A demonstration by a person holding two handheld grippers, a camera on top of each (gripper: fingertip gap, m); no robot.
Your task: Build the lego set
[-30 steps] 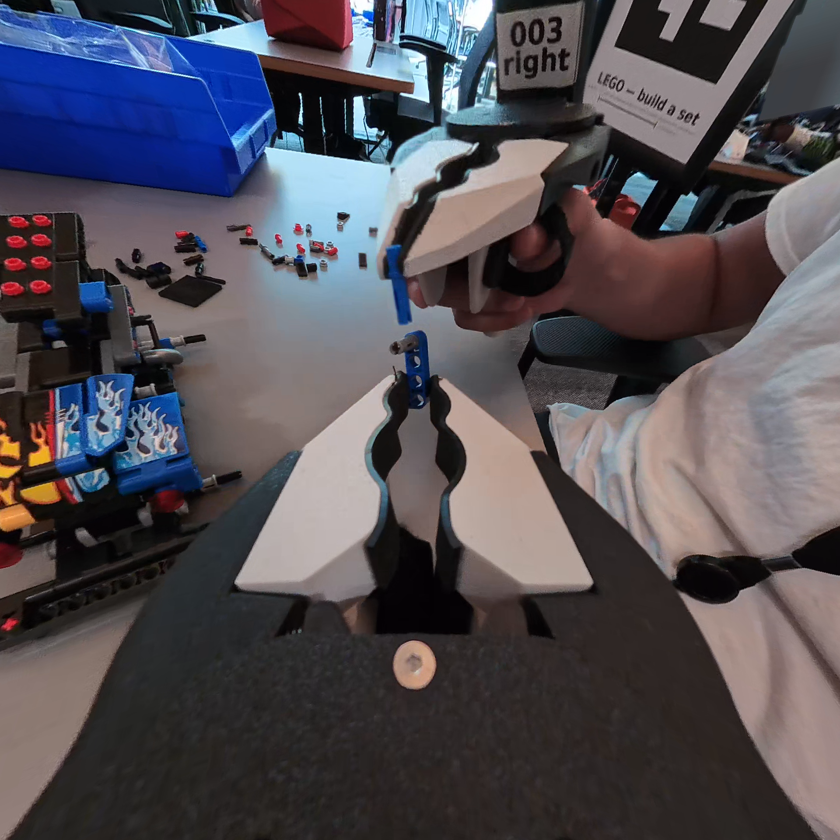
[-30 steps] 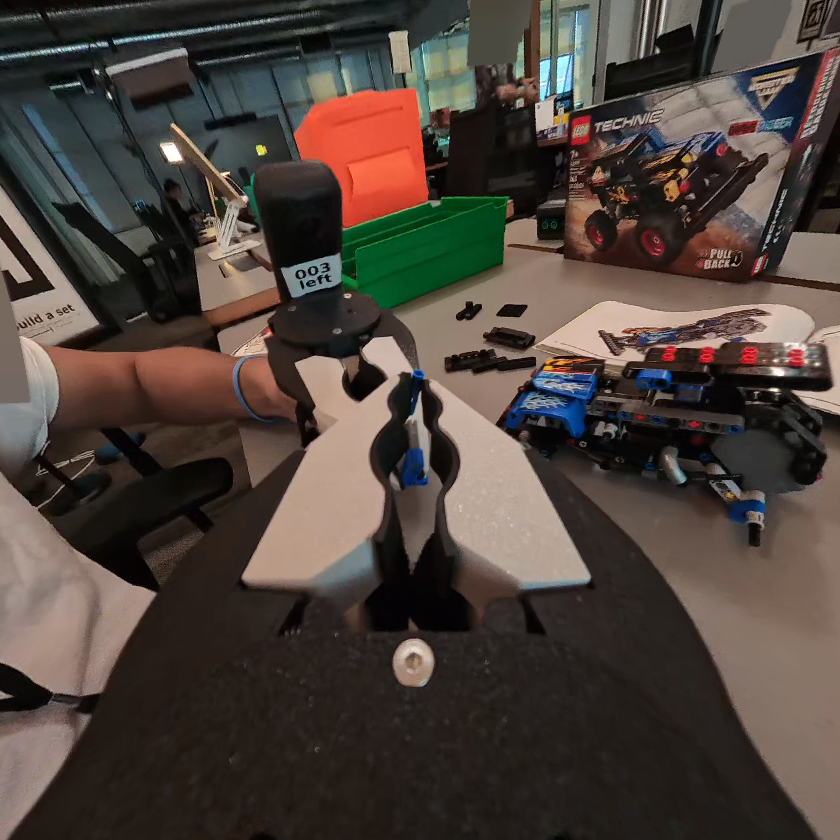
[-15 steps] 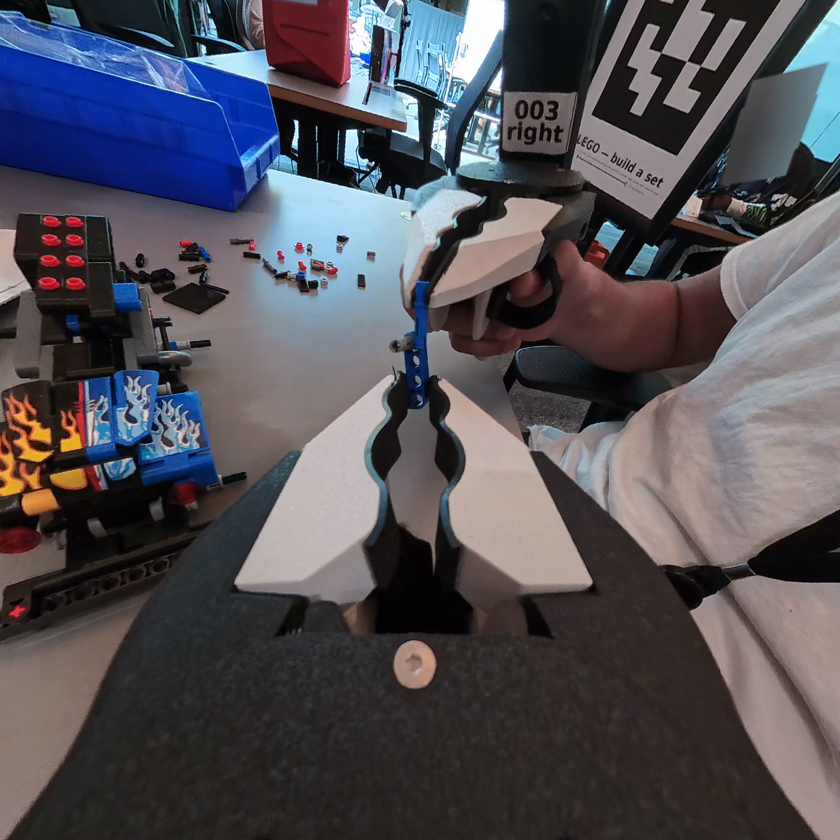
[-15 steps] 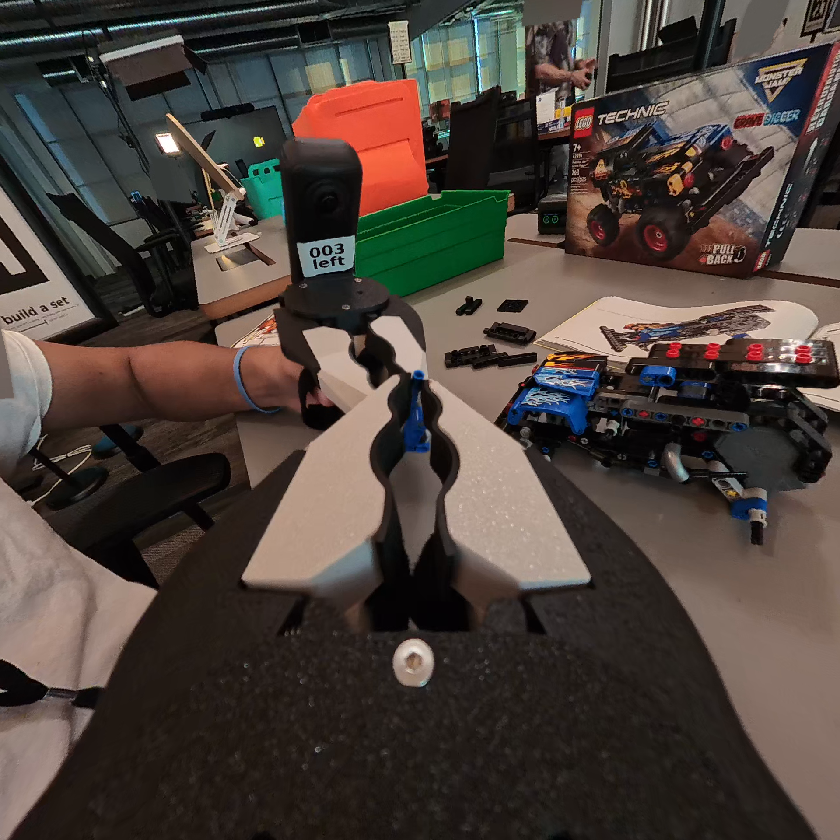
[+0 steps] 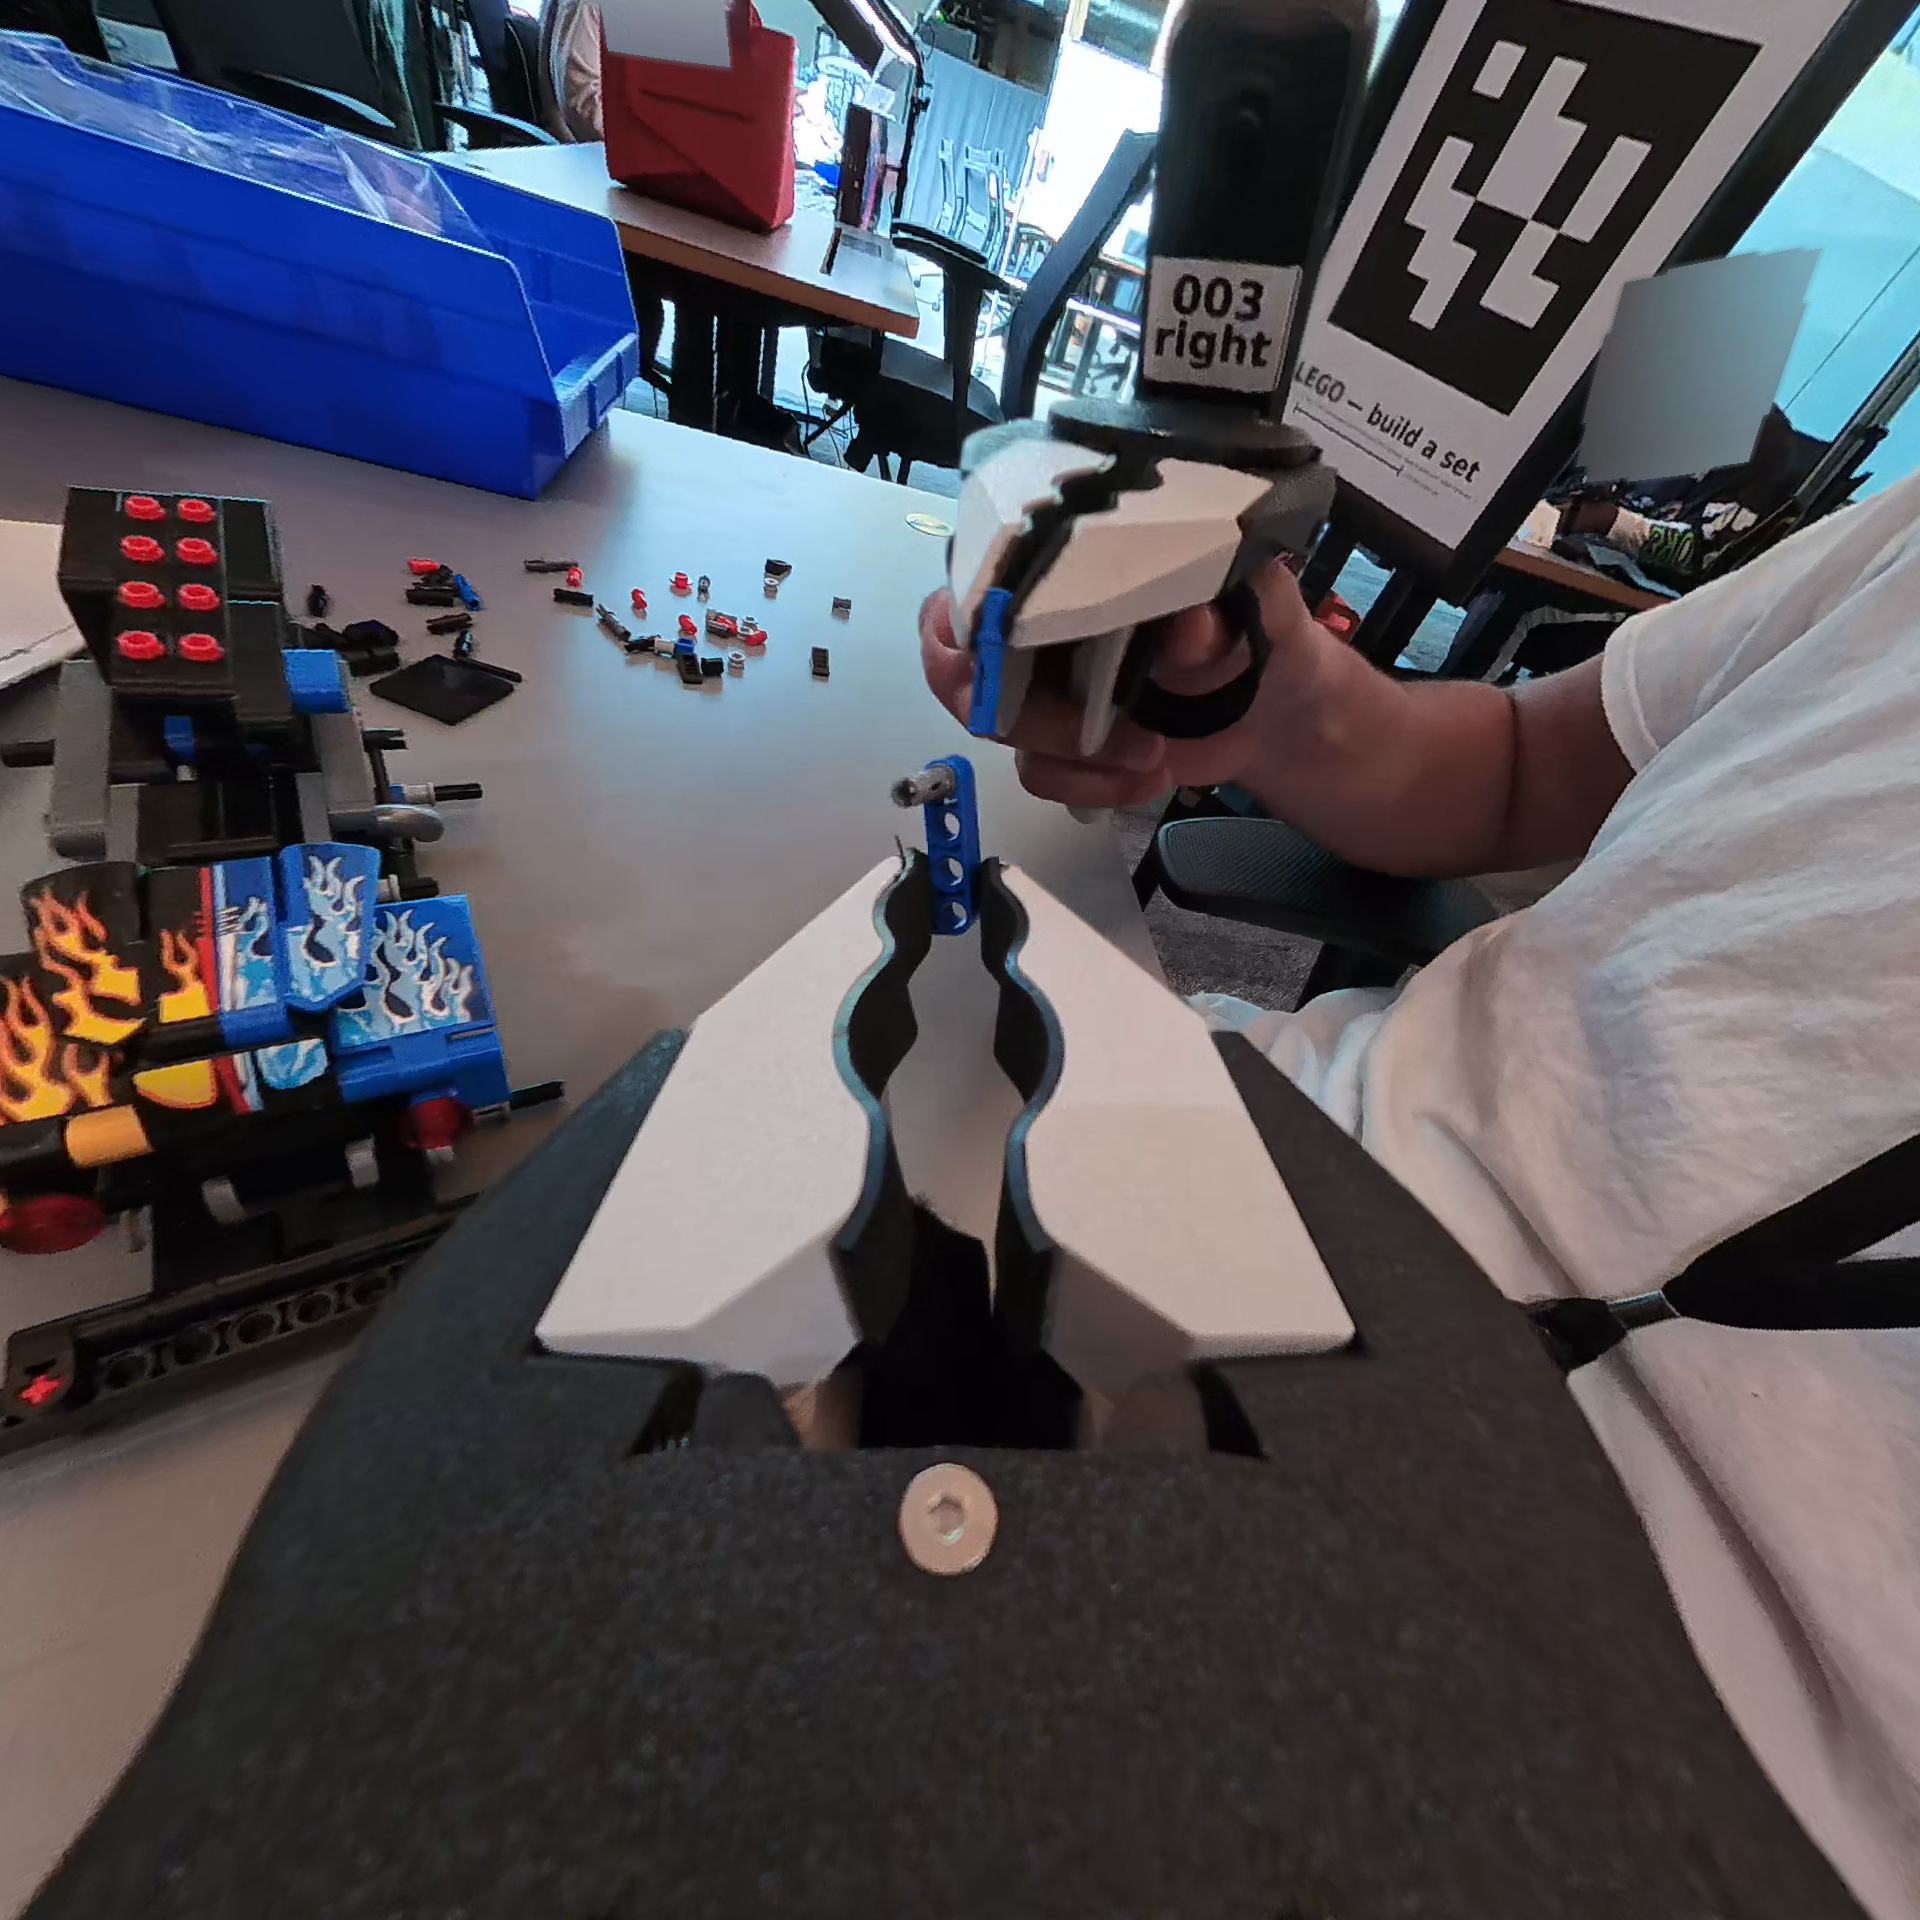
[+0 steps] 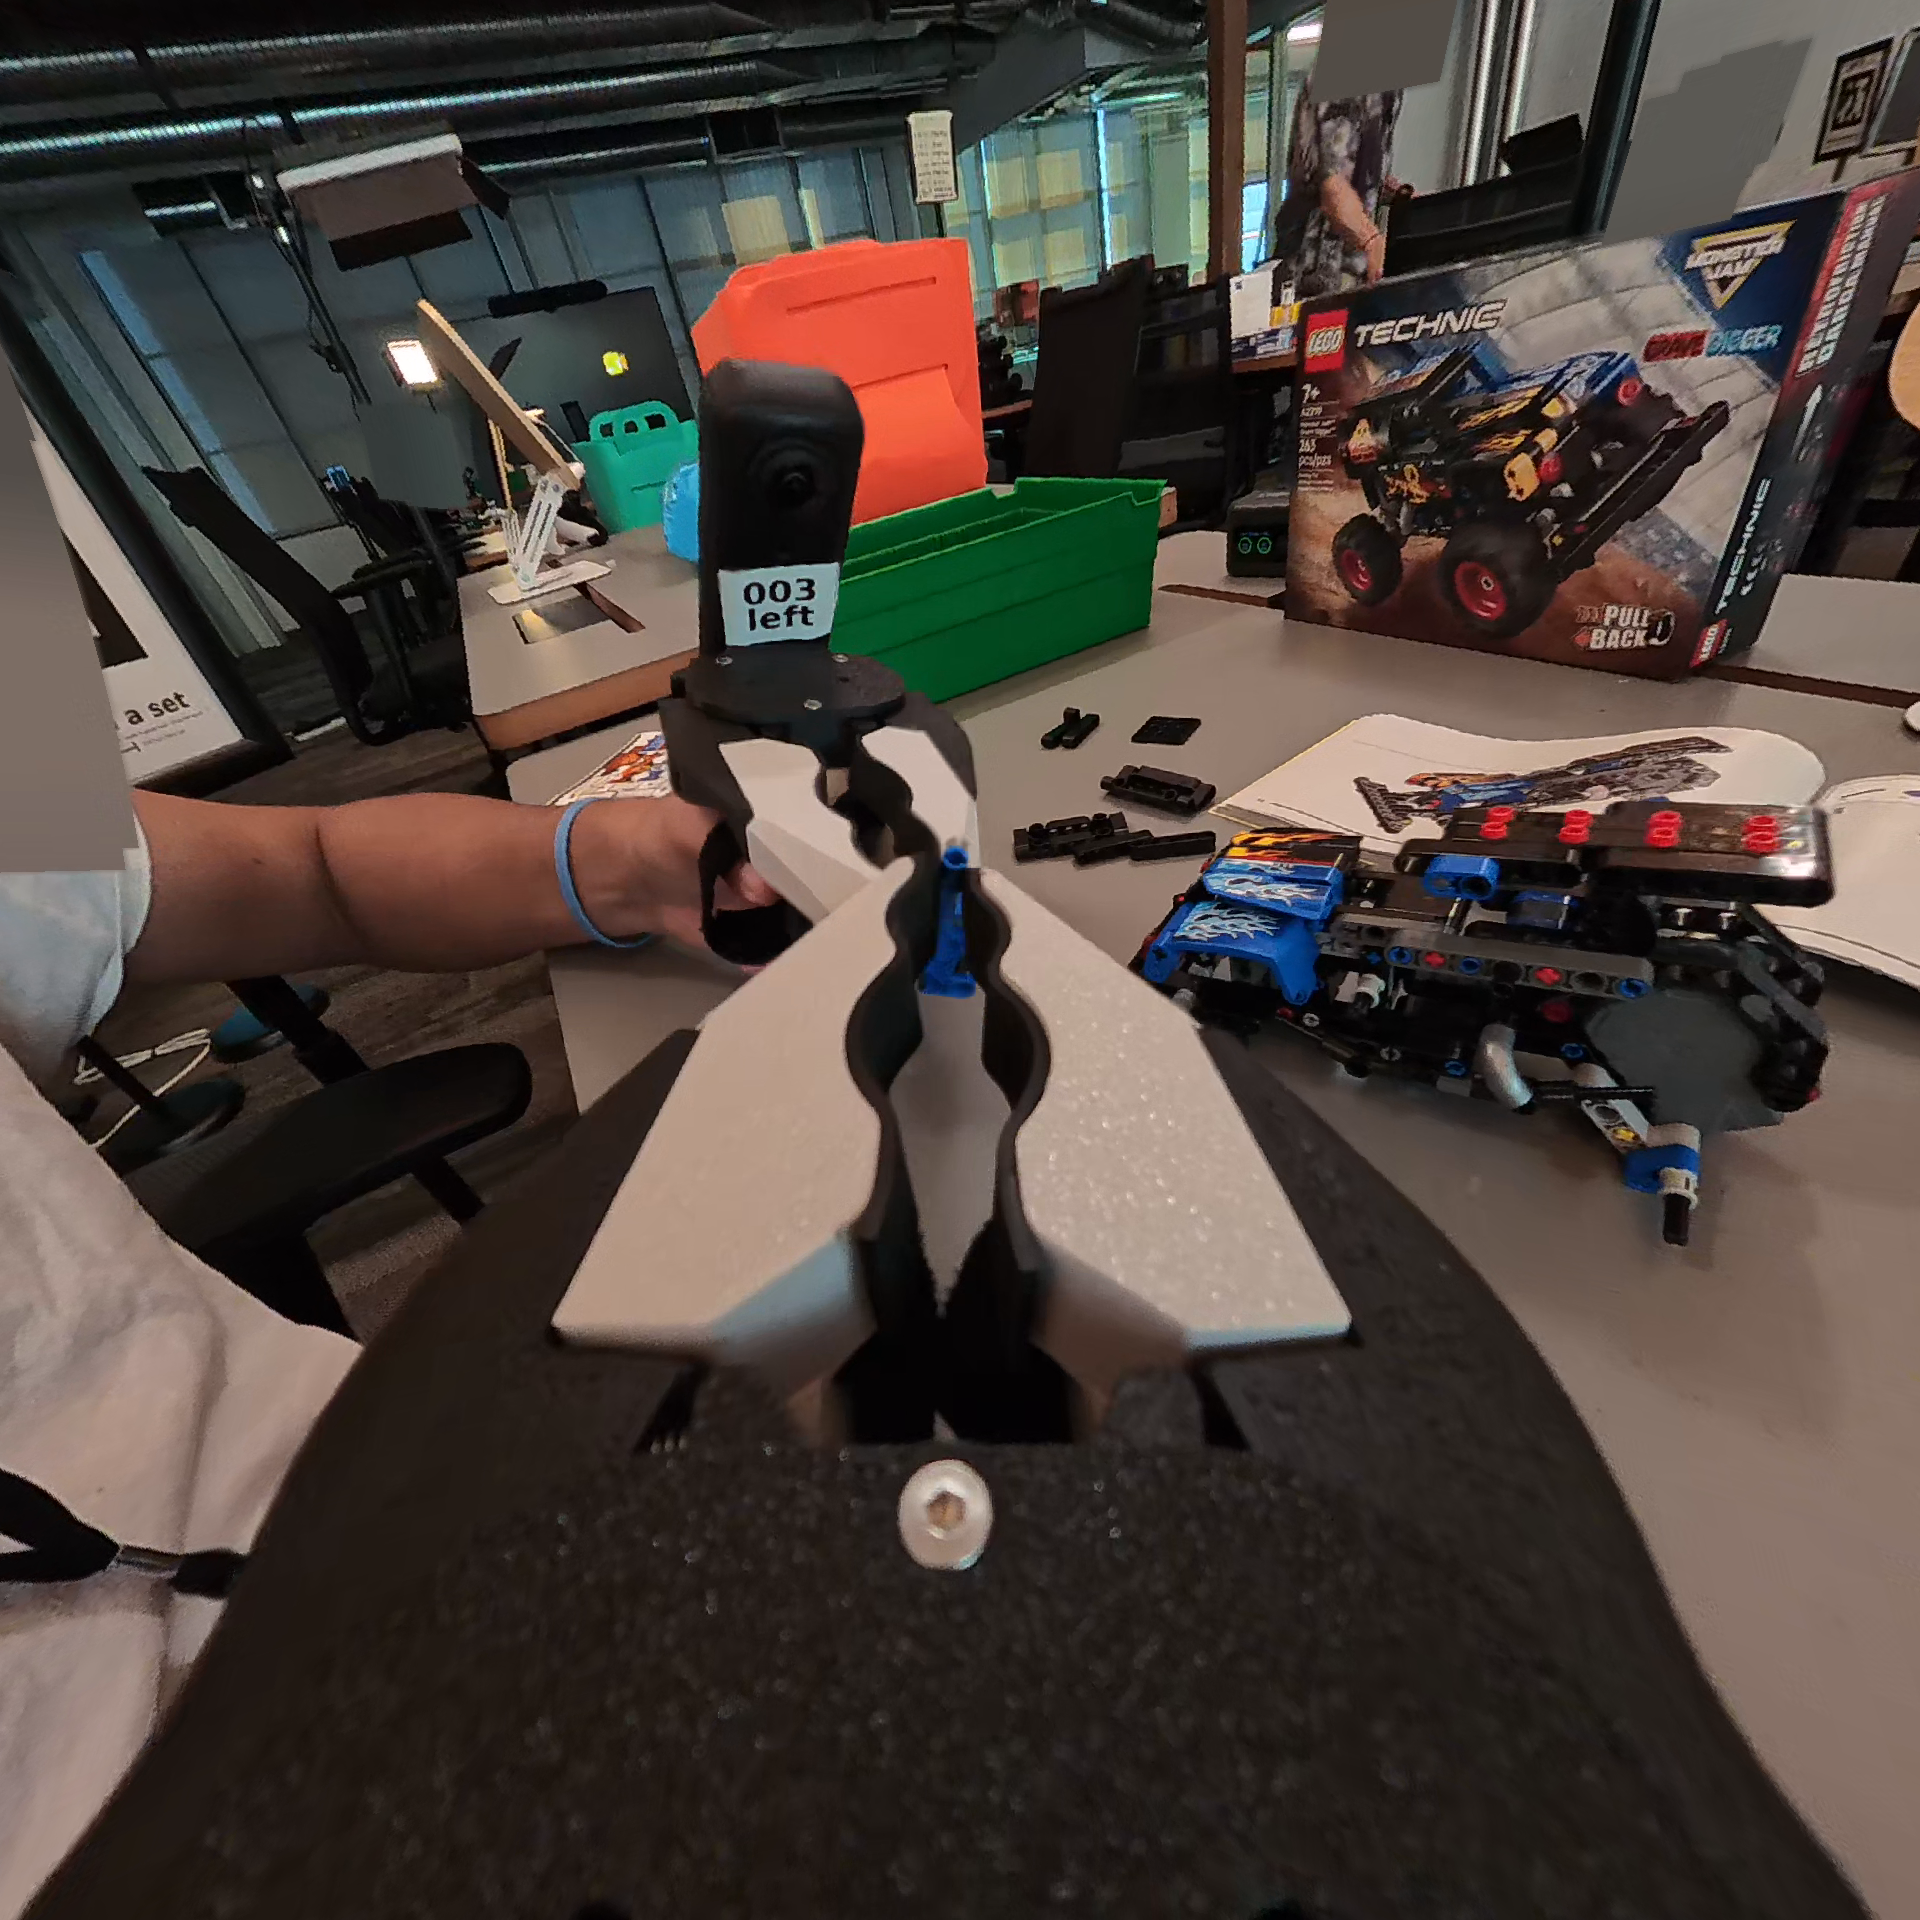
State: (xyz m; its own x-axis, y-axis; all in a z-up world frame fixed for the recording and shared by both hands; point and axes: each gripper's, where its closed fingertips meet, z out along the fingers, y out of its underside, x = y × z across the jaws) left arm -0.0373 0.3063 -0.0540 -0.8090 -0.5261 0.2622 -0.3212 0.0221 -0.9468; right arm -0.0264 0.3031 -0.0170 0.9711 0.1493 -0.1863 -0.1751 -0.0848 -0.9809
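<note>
My left gripper [image 5: 951,881] is shut on a short blue beam [image 5: 953,847] with holes, held upright, with a grey pin [image 5: 918,787] through its top hole. My right gripper [image 6: 948,883] is shut on a narrow blue piece [image 6: 948,940]. In the left wrist view the right gripper [image 5: 985,670] hangs just above and right of the beam, its blue piece [image 5: 988,665] pointing down, with a small gap between the two. The part-built truck [image 5: 260,987] with flame panels lies on the table; it also shows in the right wrist view [image 6: 1507,935].
Loose small parts [image 5: 675,623] and a black plate [image 5: 436,686] are scattered behind the truck, before a blue bin [image 5: 260,281]. The right wrist view shows black parts [image 6: 1112,831], an open booklet [image 6: 1507,769], the set box [image 6: 1558,447] and a green bin [image 6: 997,582]. The table edge is close. One gripper's finger ends stand about 4 cm off the other's.
Half a second ago the right gripper's blue piece met the top of the beam. Now the right gripper has lifted up and right, and the two are apart.
</note>
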